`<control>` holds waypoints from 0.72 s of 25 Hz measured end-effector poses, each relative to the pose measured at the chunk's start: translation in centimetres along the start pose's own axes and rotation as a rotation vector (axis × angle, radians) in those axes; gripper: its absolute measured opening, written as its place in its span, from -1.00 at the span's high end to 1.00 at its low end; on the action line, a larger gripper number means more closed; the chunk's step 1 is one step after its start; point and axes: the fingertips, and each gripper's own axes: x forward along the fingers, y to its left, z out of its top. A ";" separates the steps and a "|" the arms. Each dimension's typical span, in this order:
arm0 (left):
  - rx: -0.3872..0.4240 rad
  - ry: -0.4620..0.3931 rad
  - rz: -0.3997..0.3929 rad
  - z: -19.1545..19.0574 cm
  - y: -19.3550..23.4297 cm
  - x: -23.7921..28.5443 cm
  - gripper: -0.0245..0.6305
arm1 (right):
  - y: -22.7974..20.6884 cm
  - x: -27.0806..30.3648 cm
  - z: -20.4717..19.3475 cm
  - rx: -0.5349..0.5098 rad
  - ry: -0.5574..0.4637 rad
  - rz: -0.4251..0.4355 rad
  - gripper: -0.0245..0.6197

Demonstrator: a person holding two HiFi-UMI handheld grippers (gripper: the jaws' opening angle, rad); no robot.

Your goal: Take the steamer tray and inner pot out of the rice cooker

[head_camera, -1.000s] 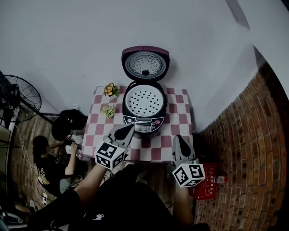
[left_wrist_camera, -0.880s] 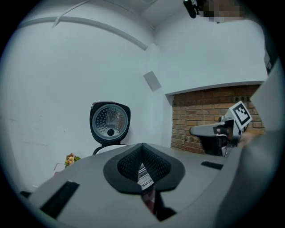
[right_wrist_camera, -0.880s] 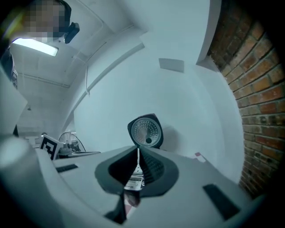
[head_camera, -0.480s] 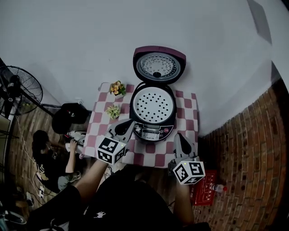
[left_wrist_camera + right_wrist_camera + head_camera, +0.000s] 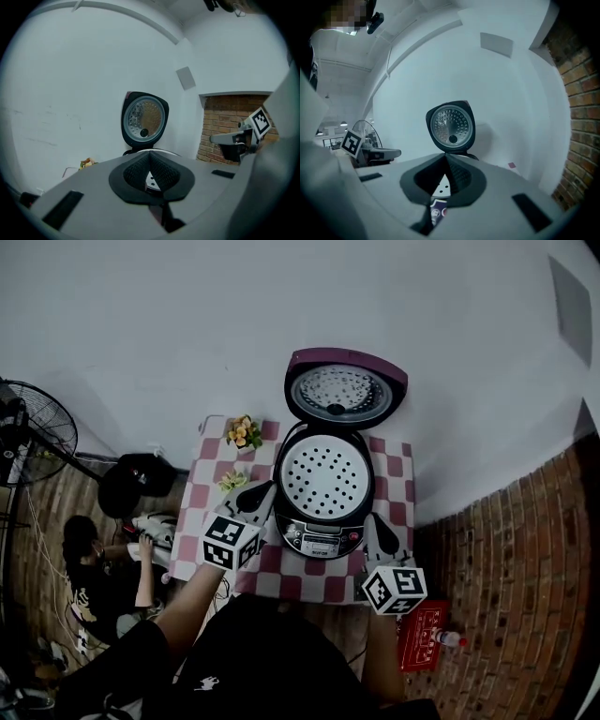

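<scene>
The purple rice cooker point(image 5: 319, 538) stands on the checkered table point(image 5: 208, 512) with its lid point(image 5: 345, 395) raised. A white perforated steamer tray point(image 5: 323, 476) sits in its mouth; the inner pot is hidden beneath it. My left gripper point(image 5: 255, 498) is shut and empty by the cooker's front left. My right gripper point(image 5: 380, 532) is shut and empty at its front right. In the left gripper view the closed pads point(image 5: 150, 164) point at the lid point(image 5: 144, 118). The right gripper view shows shut pads point(image 5: 445, 171) under the lid point(image 5: 450, 124), with the tray point(image 5: 440, 187) peeking below.
Two small flower pots point(image 5: 246, 432) point(image 5: 232, 481) stand on the table's left part. A fan point(image 5: 28, 432), a black bag point(image 5: 136, 488) and a seated person point(image 5: 94, 568) are on the floor at left. A red crate point(image 5: 422, 634) sits by the brick wall point(image 5: 506, 596).
Both grippers have moved forward over the table, from in front of its near edge to either side of the cooker's front. Jaws stayed shut.
</scene>
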 end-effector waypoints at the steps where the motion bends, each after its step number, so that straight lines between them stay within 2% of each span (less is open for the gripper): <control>1: -0.004 0.006 -0.001 -0.1 0.5 0.4 0.92 | -0.1 0.6 -0.1 -0.010 0.013 -0.009 0.92; 8: -0.064 0.042 -0.022 -1.0 4.5 3.3 0.92 | -0.9 4.3 -0.5 -0.030 0.081 -0.071 0.92; 12: -0.081 0.063 -0.056 -2.1 5.0 4.4 0.92 | -1.4 5.0 -1.1 -0.036 0.120 -0.106 0.92; 18: -0.134 0.059 -0.047 -2.4 6.2 6.0 0.91 | -3.2 6.4 -2.4 -0.062 0.187 -0.132 0.91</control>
